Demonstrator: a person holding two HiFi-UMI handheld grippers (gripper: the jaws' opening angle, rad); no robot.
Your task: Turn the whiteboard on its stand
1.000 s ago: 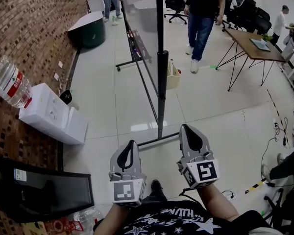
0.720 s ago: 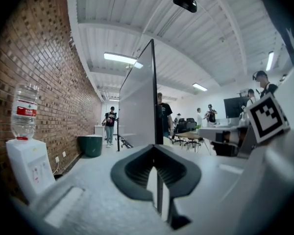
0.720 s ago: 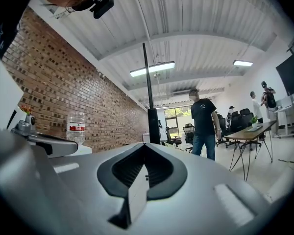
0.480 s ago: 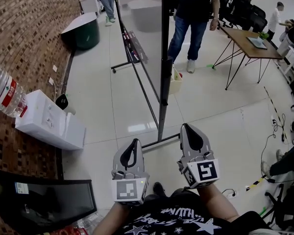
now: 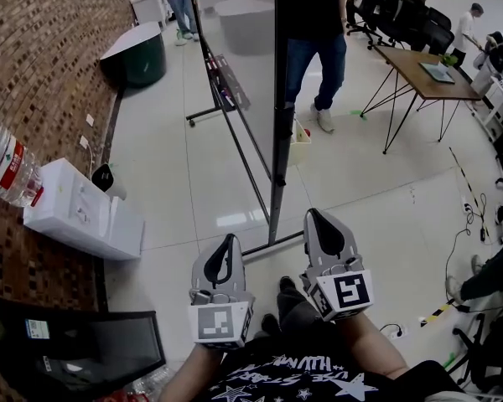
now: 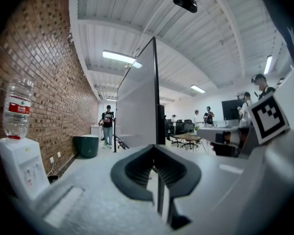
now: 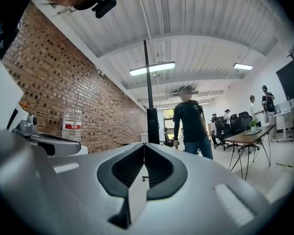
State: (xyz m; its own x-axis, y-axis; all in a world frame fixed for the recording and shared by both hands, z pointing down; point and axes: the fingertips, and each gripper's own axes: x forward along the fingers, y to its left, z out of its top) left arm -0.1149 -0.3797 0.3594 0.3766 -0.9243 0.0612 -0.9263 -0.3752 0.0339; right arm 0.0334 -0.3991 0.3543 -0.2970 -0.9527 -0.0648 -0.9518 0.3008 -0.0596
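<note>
a brick wall [image 5: 42, 65] runs along the left. against it stands a white water dispenser [image 5: 84, 212] with a clear bottle [image 5: 8, 162] on top, and nearer the person a black flat panel [image 5: 75, 342] leans low. farther down that wall sits a dark green bin [image 5: 142, 57]. a person in jeans [image 5: 314, 53] stands close behind the whiteboard's right side, just beside a small pale caddy [image 5: 300, 141] on the floor. to the right is a wooden desk [image 5: 423, 65] on thin black legs, with office chairs [image 5: 402, 11] and other people beyond it. cables trail over the pale tiled floor [image 5: 386, 216] at the far right.

the whiteboard [image 5: 239, 74] stands on the floor straight ahead, seen nearly edge-on from the head view. it is a tall pale grey panel in a dark frame, with a tray of small items along its lower edge. its black upright post [image 5: 277, 166] rises just ahead of the two grippers and runs down to a floor bar.

the left gripper [image 5: 228, 243] and the right gripper [image 5: 314, 218] are held low in front of the person, either side of the post's foot and apart from it. both have their jaws together, with nothing between them.
</note>
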